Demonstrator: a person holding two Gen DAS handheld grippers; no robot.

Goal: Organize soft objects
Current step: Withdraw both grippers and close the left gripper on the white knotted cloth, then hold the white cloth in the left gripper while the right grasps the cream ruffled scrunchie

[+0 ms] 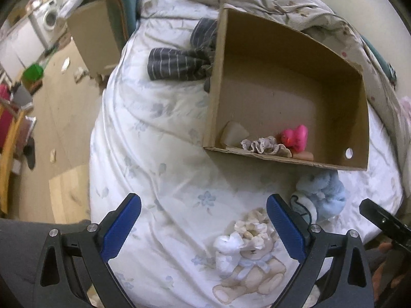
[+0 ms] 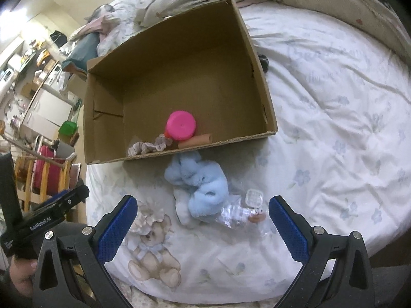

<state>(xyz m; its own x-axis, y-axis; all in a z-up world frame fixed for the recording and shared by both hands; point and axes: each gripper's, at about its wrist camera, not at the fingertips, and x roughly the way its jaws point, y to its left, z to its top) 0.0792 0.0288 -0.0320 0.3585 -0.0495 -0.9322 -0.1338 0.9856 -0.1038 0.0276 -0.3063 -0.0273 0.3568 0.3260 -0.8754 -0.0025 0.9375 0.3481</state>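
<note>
The right gripper hangs above the bed with its blue-padded fingers spread wide and nothing between them. Just ahead of it, on the white flowered cover, lies a fluffy light-blue soft toy, its far end touching or nearly touching the near wall of the cardboard box. Against the toy's right side sits a crinkled clear plastic wrapper with a small brown googly-eyed figure and a little clear square case. A teddy bear printed on the cover lies to the left of the toy, near the gripper's left finger.

The left gripper likewise stands open and empty over the bed, to the left of the box's near-left corner. A small white plush piece lies between its fingers' reach, beside the printed bear.

The box rests open-topped on the bed. Inside, along its near wall, are a pink toy, a frilly grey fabric piece, an orange-brown tube-like thing and, in the left wrist view, a pale block in the near-left corner. Against the box's left outer wall lies a dark striped garment. Behind the box a rumpled beige quilt is heaped.
</note>
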